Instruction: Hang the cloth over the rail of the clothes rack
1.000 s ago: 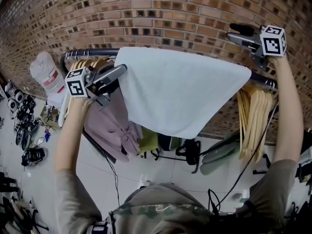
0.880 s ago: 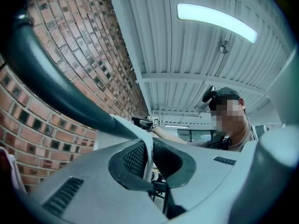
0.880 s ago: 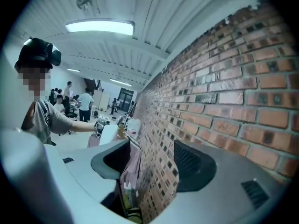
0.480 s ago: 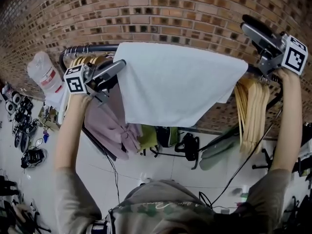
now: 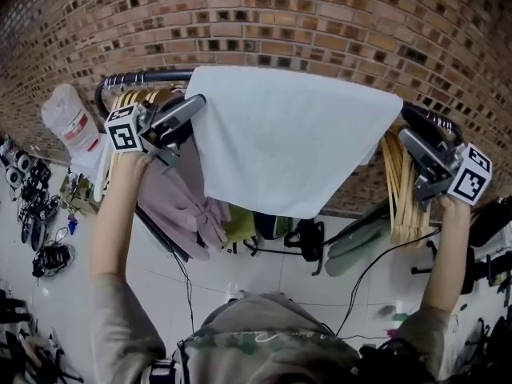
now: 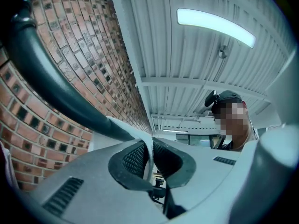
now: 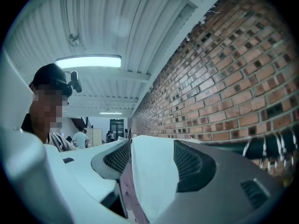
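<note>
**Spotter A:** You're holding the cloth (image 5: 280, 134) by its left edge. Your left gripper (image 5: 192, 114) is pinching a thin fold of it just beside the rail (image 5: 144, 77), with its jaws nearly together. The cloth is lying draped over the rail, and its near side is hanging down to a low corner.

**Spotter B:** Your right gripper (image 5: 402, 122) is gripping nothing, I'm judging. Its jaws are standing apart and pointing at the cloth's right corner. White cloth is showing in the gap, but I can't tell whether it's touching a pad.

**Spotter A:** That left pinch is worrying me. If you're pulling away before opening, you're dragging the cloth along the rail or off it.

**Spotter B:** You're also working the right gripper just beside the wooden hangers (image 5: 404, 190). Swinging sideways there is risking a knock that sends them rocking into the cloth.

**Spotter A:** The cloth is covering the rail and its own back half, so I can't tell how much is hanging behind. If it's little, the heavier near side is likely going to slide it off.

**Spotter B:** The rail's right end is also disappearing behind your right gripper.
</note>
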Demonstrator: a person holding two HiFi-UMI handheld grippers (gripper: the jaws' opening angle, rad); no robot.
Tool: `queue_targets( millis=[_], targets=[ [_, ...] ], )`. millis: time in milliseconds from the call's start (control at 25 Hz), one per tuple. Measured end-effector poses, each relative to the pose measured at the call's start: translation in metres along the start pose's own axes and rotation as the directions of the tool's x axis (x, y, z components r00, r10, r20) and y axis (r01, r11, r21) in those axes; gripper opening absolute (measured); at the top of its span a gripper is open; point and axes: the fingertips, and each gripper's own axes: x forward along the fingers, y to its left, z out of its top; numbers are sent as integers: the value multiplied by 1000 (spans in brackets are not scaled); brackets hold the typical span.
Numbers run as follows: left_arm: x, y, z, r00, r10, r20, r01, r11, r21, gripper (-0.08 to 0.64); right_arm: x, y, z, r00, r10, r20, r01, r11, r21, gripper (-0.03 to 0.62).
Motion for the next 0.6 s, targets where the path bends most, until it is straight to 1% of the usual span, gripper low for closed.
queue_targets(
  millis=[120,200,280,480,600],
  targets=[
    [0,0,-1,1000,0,1,0,1000,-11,18,-4,-8,-28,1000,-22,-2,22,997,74,296],
    [0,0,-2,1000,1,-6,-1,1000,-7,18,-3,-14,-40,999,-31,-12,32,994,107,296],
    [2,1,-2,1000,-2,-11,1,1000,-4,18,-2,-19,-48,999,-36,-28,39,993,116,296],
    [4,2,-3,1000,0,-20,0,1000,-7,18,5,-30,-67,993,-44,-105,55,993,103,296],
    [2,3,-4,1000,7,-19,-7,1000,-9,18,2,-39,-68,993,-57,-101,68,991,113,296]
  ],
)
